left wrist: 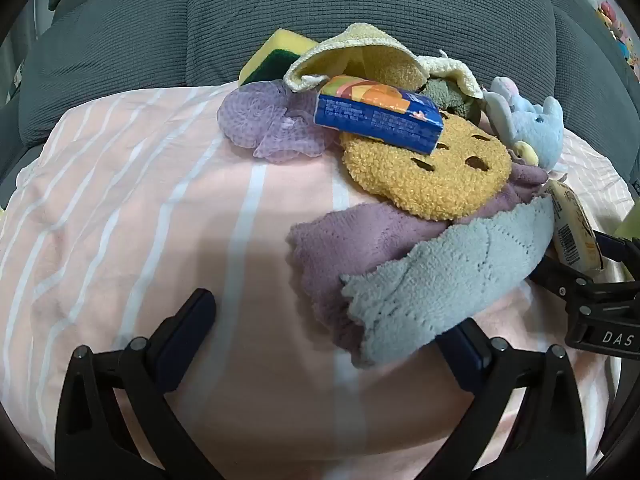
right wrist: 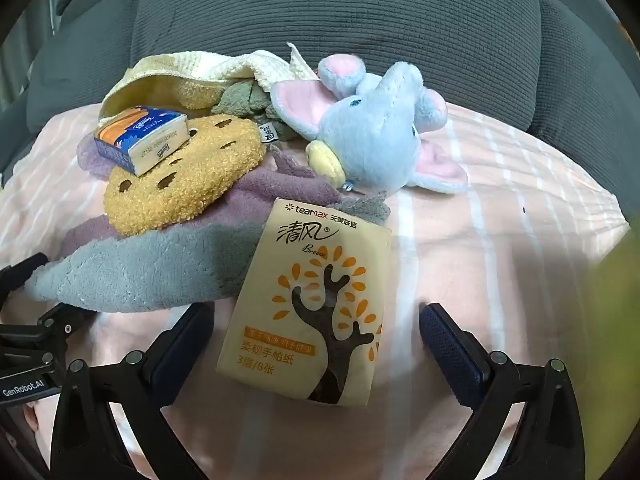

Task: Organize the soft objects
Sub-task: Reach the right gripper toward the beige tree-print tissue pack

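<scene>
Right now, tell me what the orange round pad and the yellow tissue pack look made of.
Orange round pad: looks like curly, matte boucle-type fleece; nubby loops and cut slots show. Yellow tissue pack: seems thin glossy plastic film over paper tissues; printed, with slight sheen and wrinkles.

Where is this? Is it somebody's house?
Probably a home, maybe a living room. A grey sofa with fat cushions sits behind, a pink striped sheet is spread over the seat, and a toy elephant lies among towels and tissue packs.
</scene>
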